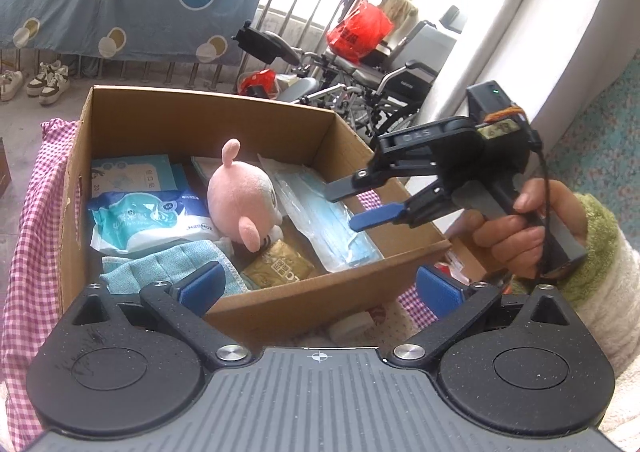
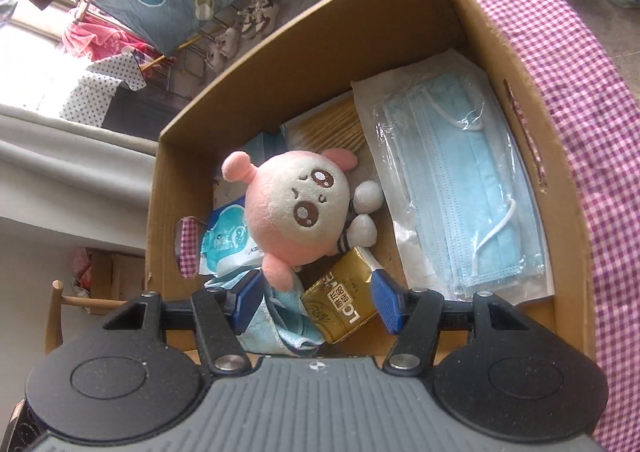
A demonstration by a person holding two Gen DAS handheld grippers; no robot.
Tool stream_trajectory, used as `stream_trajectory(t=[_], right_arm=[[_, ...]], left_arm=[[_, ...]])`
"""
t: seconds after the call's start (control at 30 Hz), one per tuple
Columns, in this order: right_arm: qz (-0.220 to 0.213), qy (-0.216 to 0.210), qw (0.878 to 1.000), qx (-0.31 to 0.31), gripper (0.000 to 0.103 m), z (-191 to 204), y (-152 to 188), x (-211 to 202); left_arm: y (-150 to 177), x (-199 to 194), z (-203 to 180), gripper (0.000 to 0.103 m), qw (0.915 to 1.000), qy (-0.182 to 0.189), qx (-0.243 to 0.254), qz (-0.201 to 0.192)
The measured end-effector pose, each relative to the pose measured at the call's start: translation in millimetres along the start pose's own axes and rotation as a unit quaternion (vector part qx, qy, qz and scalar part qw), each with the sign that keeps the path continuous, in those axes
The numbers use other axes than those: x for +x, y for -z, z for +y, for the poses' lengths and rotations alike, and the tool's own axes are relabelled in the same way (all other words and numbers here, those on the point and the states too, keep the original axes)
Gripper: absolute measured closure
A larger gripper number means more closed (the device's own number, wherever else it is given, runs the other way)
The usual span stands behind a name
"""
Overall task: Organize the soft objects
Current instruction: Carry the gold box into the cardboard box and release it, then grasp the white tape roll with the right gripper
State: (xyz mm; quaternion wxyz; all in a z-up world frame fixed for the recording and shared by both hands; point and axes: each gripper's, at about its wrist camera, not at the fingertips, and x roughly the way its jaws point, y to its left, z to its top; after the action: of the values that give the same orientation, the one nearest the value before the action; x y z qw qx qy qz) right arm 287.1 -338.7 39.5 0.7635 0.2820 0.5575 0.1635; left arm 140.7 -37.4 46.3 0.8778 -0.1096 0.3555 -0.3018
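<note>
Fingers: left gripper (image 1: 320,286) spread wide, empty; right gripper (image 2: 316,302) half-open, empty, above pink round-headed plush doll (image 2: 298,211) lying in brown cardboard box (image 2: 280,63). Placement looks done; next, find any remaining soft item.

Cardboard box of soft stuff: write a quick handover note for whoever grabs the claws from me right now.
Left claw: open, empty, at the cardboard box's near wall.
Right claw: open, empty, above the box.
In the box: pink plush toy, bagged blue face masks, wet wipes pack, blue cloth, gold packet.
Done: those soft items are boxed.
Left: a white item lies outside by the near wall; I cannot tell what it is.
</note>
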Motion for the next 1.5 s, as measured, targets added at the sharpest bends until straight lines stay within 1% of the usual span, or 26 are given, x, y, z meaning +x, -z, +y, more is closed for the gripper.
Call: stream_trajectory(t=[0.13,0.2,0.27,0.37,0.43,0.47,0.53,0.57,0.63,0.67,0.73,0.77,0.83,0.9,0.97,1.07,1.17,1.3,1.4,1.5], right_arm=[[-0.053,-0.030,0.998,-0.005,0.041,-6,41,-52],[-0.076,-0.040,0.996,-0.005,0.040,-13,65,-74],[-0.095,-0.045,0.994,-0.002,0.040,-16,90,-86],[-0.113,-0.042,0.993,0.009,0.040,-30,124,-88],[-0.121,-0.035,0.992,0.014,0.040,-40,139,-83],[-0.127,-0.031,0.991,0.019,0.040,-46,149,-79],[-0.136,-0.029,0.990,0.023,0.040,-54,157,-69],[-0.138,-0.026,0.990,0.024,0.041,-58,160,-63],[-0.142,-0.016,0.989,0.020,0.043,-61,160,-53],[-0.148,-0.007,0.989,0.008,0.045,-61,162,-48],[-0.153,0.009,0.988,-0.015,0.047,-60,163,-38],[-0.153,0.016,0.988,-0.026,0.050,-58,162,-33],[-0.156,0.032,0.986,-0.053,0.052,-56,160,-23],[-0.159,0.048,0.983,-0.083,0.054,-53,156,-15],[-0.159,0.055,0.980,-0.104,0.056,-52,152,-8],[-0.147,0.054,0.979,-0.130,0.058,-51,147,0],[-0.135,0.047,0.978,-0.153,0.059,-50,144,6],[-0.133,0.050,0.972,-0.188,0.059,-47,144,10],[-0.128,0.045,0.971,-0.199,0.059,-48,142,15],[-0.123,0.025,0.972,-0.197,0.060,-53,139,20]], left_arm=[[5,-11,0,0.001,1.0000,-0.001,-0.004,-0.004],[7,-12,1,0.001,1.0000,-0.002,-0.009,0.002],[10,-11,1,0.001,0.9998,-0.001,-0.008,0.016],[16,1,-4,0.001,0.9987,-0.001,0.002,0.052],[25,15,-10,0.001,0.9961,0.000,0.012,0.088],[30,23,-13,0.002,0.9951,-0.002,0.014,0.098],[37,38,-18,0.004,0.9930,-0.003,0.019,0.116],[41,45,-20,0.007,0.9923,-0.007,0.022,0.122],[45,57,-24,0.009,0.9910,-0.023,0.032,0.128],[45,62,-26,0.011,0.9906,-0.028,0.036,0.129],[46,70,-33,0.014,0.9910,-0.036,0.052,0.119],[47,73,-36,0.015,0.9907,-0.038,0.062,0.114],[48,80,-44,0.015,0.9893,-0.043,0.084,0.111],[49,89,-54,0.016,0.9873,-0.041,0.109,0.108],[50,98,-59,0.017,0.9855,-0.036,0.123,0.111],[51,113,-64,0.018,0.9828,-0.031,0.132,0.125],[52,125,-63,0.019,0.9816,-0.025,0.129,0.139],[54,138,-61,0.019,0.9802,-0.016,0.122,0.155],[57,146,-62,0.019,0.9785,-0.012,0.123,0.165],[60,150,-62,0.019,0.9777,-0.007,0.123,0.170]])
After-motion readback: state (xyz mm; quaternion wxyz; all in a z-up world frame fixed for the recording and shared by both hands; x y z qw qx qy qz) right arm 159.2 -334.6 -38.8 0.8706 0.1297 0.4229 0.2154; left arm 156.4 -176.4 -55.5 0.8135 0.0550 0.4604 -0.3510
